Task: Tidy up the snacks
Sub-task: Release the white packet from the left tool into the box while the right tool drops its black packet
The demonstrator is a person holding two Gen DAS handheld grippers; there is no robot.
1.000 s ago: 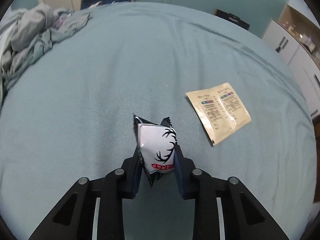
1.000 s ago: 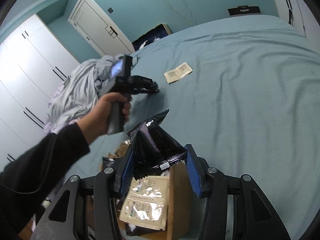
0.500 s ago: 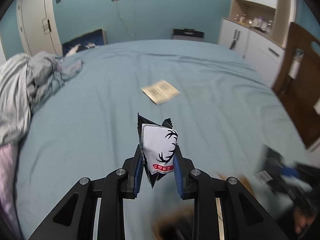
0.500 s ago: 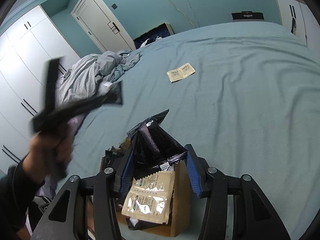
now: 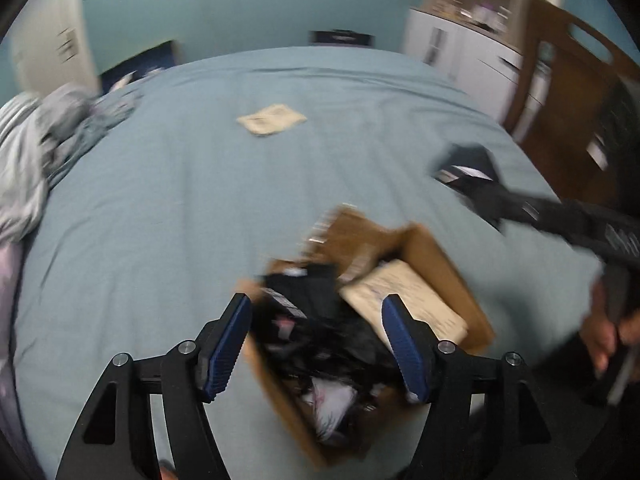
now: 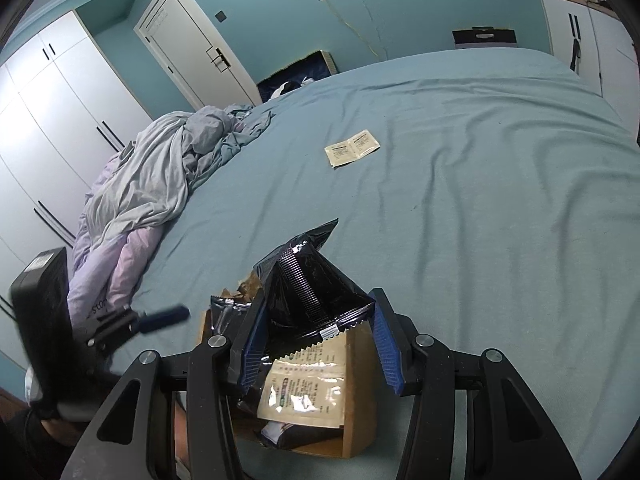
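Note:
In the blurred left wrist view my left gripper (image 5: 316,304) hangs over an open cardboard box (image 5: 440,264). Its jaws are opening, and no pad touches anything. Below them the box holds dark packets, a white packet (image 5: 332,396) and a beige sachet (image 5: 400,296). My right gripper (image 6: 318,294) is shut on a black snack packet (image 6: 304,276) just above the same box (image 6: 360,360), where a beige sachet (image 6: 304,392) lies on top. A pair of beige sachets (image 6: 352,148) lies flat further up the blue bed.
A crumpled grey duvet (image 6: 160,176) is heaped along the bed's left side. White wardrobes (image 6: 48,112) and a door stand behind it. A wooden chair (image 5: 568,92) and white cabinets are at the right. The bedsheet (image 6: 480,200) stretches wide and flat.
My left gripper has swung from over the bed to above the box and its jaws have parted. The white antler packet is no longer between them. The right gripper still holds the black packet.

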